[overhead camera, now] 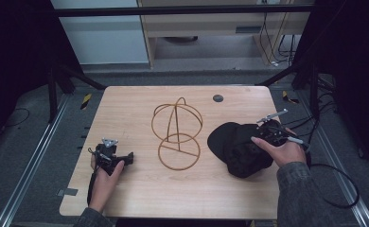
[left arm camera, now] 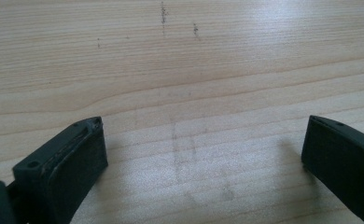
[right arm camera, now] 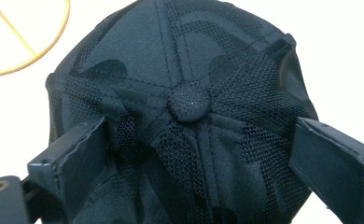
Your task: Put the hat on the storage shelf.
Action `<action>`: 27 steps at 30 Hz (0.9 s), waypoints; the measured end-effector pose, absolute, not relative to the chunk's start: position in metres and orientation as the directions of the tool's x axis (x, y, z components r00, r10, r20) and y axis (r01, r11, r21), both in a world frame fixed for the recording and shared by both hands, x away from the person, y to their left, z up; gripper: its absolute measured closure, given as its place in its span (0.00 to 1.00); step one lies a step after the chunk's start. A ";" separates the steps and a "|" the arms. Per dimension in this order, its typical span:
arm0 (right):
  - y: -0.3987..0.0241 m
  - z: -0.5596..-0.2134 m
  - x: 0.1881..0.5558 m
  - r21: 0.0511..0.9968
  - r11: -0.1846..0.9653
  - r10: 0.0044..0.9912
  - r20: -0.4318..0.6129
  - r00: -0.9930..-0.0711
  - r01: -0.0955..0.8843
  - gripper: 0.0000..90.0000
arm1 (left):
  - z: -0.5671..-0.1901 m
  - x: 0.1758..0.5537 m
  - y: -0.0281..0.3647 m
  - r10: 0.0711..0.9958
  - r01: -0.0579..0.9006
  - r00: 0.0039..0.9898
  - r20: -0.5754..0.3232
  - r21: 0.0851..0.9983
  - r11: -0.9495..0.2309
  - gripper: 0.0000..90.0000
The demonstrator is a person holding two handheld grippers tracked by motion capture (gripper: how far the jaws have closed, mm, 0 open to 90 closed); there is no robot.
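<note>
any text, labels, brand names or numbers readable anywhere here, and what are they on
No readable text in any view.
black cap: a camouflage-like pattern and a top button, no logo or lettering that can be made out.
wire hat stand: bare wire, no label.
table: faint pencil-like marks in the left gripper view, not letters.
yellow-black striped markers beside the table: stripes, no words.

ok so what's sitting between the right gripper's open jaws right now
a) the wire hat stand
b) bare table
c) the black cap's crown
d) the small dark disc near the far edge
c: in the right gripper view the right gripper has its jaws spread either side of the black cap, crown button between them; the wire hat stand stands apart at the table's middle.
</note>
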State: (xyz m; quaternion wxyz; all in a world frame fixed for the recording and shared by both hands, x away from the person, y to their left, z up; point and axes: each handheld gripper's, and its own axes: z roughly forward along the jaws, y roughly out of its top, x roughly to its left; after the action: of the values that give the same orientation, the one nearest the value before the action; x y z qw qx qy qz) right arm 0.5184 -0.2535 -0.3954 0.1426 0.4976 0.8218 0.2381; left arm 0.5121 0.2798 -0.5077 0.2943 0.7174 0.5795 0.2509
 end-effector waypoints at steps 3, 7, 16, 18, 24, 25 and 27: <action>-0.254 -0.396 0.519 0.528 0.387 0.883 0.023 -0.468 0.756 0.18 | -0.508 0.512 0.280 0.979 0.684 0.204 0.019 0.713 -0.156 0.00; -0.255 -0.396 0.518 0.528 0.394 0.875 0.036 -0.483 0.753 0.34 | -0.508 0.512 0.279 0.979 0.684 0.204 0.018 0.712 -0.156 0.00; -0.256 -0.397 0.515 0.523 0.423 0.853 0.045 -0.519 0.740 0.68 | -0.508 0.512 0.279 0.978 0.684 0.206 0.018 0.712 -0.157 0.00; -0.255 -0.398 0.515 0.524 0.431 0.846 0.049 -0.531 0.735 0.77 | -0.508 0.512 0.279 0.978 0.684 0.206 0.018 0.712 -0.157 0.00; -0.253 -0.397 0.516 0.524 0.437 0.837 0.060 -0.544 0.731 0.88 | -0.508 0.511 0.278 0.978 0.684 0.207 0.019 0.712 -0.158 0.00; -0.253 -0.396 0.516 0.522 0.437 0.837 0.062 -0.544 0.732 0.90 | -0.508 0.511 0.278 0.978 0.684 0.207 0.019 0.712 -0.158 0.00; -0.252 -0.394 0.517 0.518 0.437 0.836 0.068 -0.545 0.735 0.92 | -0.508 0.511 0.278 0.978 0.684 0.207 0.019 0.712 -0.158 0.00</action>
State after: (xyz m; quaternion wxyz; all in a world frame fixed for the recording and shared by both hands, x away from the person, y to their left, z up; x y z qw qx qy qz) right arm 0.5169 -0.2520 -0.3945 0.0994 0.4667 0.8417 0.2526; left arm 0.5115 0.2784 -0.5077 0.2947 0.7188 0.5780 0.2499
